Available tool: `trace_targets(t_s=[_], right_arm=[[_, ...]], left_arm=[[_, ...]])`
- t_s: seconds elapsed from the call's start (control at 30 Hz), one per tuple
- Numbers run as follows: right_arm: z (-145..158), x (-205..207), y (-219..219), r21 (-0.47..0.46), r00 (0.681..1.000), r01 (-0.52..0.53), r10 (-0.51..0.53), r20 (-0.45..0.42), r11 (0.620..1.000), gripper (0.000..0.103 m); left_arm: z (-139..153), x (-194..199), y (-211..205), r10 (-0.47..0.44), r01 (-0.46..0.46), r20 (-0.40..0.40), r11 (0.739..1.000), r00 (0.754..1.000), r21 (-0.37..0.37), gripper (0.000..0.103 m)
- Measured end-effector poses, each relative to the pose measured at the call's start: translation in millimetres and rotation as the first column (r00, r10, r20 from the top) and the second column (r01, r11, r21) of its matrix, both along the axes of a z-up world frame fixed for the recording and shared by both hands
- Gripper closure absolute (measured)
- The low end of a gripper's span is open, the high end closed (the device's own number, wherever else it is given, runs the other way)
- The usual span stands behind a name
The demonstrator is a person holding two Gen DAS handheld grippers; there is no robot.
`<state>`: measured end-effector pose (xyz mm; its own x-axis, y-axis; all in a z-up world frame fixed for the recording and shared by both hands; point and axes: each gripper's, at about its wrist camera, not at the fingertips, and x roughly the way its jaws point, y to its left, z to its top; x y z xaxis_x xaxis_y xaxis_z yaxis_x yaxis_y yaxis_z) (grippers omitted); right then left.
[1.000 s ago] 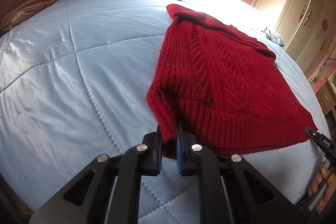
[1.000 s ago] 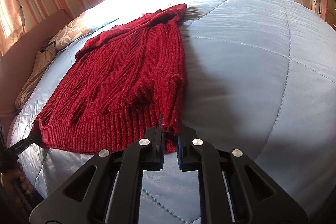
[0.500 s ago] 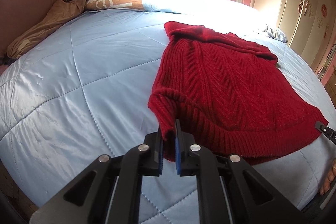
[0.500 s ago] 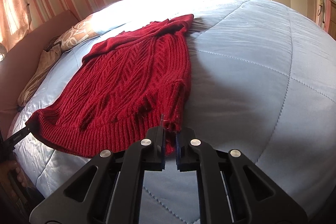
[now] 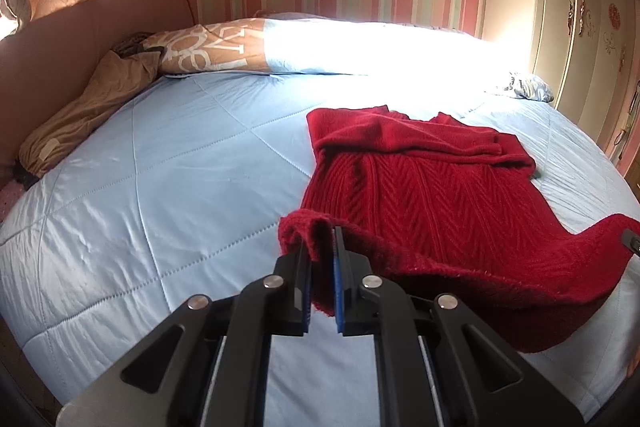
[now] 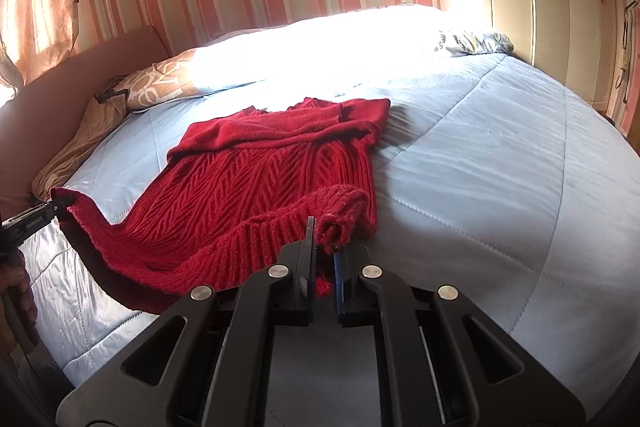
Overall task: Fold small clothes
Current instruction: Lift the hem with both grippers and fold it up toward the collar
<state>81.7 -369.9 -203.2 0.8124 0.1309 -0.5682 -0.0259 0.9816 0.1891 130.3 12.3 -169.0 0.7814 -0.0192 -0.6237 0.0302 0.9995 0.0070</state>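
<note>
A red knitted sweater lies on the light blue quilted bed, its sleeves folded across the chest at the far end. My left gripper is shut on the hem's left corner, which hangs lifted off the quilt. In the right wrist view the same sweater shows, with my right gripper shut on the hem's right corner. The ribbed hem sags in a curve between the two raised corners. The other gripper's tip shows at each view's edge: the right one and the left one.
Patterned pillows and a tan cloth lie at the head of the bed by the pink headboard. A cream wardrobe stands along the right. A grey printed pillow lies at the far right. Bare quilt spreads on both sides of the sweater.
Both grippers have risen with the hem corners. The sweater's near edge has come off the quilt and now hangs between them; the far part still lies flat.
</note>
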Motion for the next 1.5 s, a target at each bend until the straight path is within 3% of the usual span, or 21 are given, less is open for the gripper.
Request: trace_targets(t_s=[0.5, 0.83, 1.07, 1.5], right_arm=[[31.2, 100.7, -10.7, -0.040, 0.999, 0.012, -0.010, 0.047, 0.999, 0.096], [35.6, 193.4, -15.8, -0.059, 0.999, 0.024, -0.022, 0.033, 0.998, 0.096], [26.7, 263.9, -17.8, -0.054, 1.000, 0.019, -0.019, -0.010, 0.998, 0.096], [-19.9, 357.4, -16.7, -0.106, 0.991, 0.026, -0.039, -0.125, 0.994, 0.096]], left_arm=[[15.0, 107.6, -8.5, 0.057, -0.060, 0.063, 0.997, 0.996, 0.051, 0.095], [20.3, 199.6, -13.9, 0.092, -0.096, 0.061, 0.993, 0.994, 0.064, 0.095], [2.2, 267.1, -17.7, 0.121, -0.122, 0.015, 0.989, 0.992, 0.079, 0.095], [-48.2, 356.8, -41.1, 0.131, -0.118, -0.054, 0.973, 0.990, 0.200, 0.091]])
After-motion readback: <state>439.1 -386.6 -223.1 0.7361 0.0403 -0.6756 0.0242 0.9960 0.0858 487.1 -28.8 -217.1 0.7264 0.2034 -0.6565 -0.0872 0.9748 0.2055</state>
